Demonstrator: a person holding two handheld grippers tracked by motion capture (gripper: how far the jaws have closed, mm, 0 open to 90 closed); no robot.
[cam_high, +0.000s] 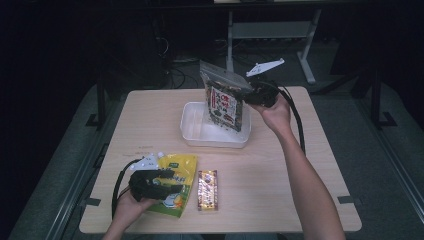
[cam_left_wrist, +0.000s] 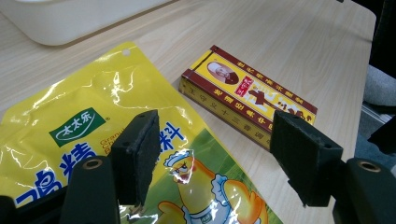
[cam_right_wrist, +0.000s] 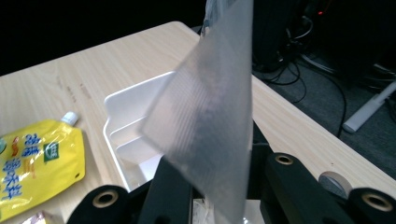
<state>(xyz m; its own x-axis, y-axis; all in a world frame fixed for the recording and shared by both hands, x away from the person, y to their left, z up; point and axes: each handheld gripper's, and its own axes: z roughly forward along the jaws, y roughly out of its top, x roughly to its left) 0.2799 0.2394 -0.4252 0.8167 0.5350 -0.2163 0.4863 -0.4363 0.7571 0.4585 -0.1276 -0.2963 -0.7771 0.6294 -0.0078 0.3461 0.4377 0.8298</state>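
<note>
High view: the right gripper (cam_high: 251, 91) clamps the top edge of a glossy dark printed pouch (cam_high: 226, 103) hanging over the shallow white plastic tray (cam_high: 194, 134), its lower part hiding the tray's right end. Left gripper view: the left gripper (cam_left_wrist: 219, 154) hovers with jaws apart over a crinkled yellow foil packet (cam_left_wrist: 65, 135), cut off at the frame's bottom, beside a flat red-and-yellow carton (cam_left_wrist: 247, 95). Right gripper view: the pouch's frosted ribbed seal strip is pinched between the jaws, and its print is out of sight.

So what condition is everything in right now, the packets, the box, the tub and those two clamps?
Dark snack bag: sealed, held up tilted over the tub.
White tub: upright on the table, looks empty.
Yellow pouch: lying flat, sealed.
Red and yellow box: lying flat, closed.
Right gripper: shut on the snack bag's edge.
Left gripper: open, above the yellow pouch.
</note>
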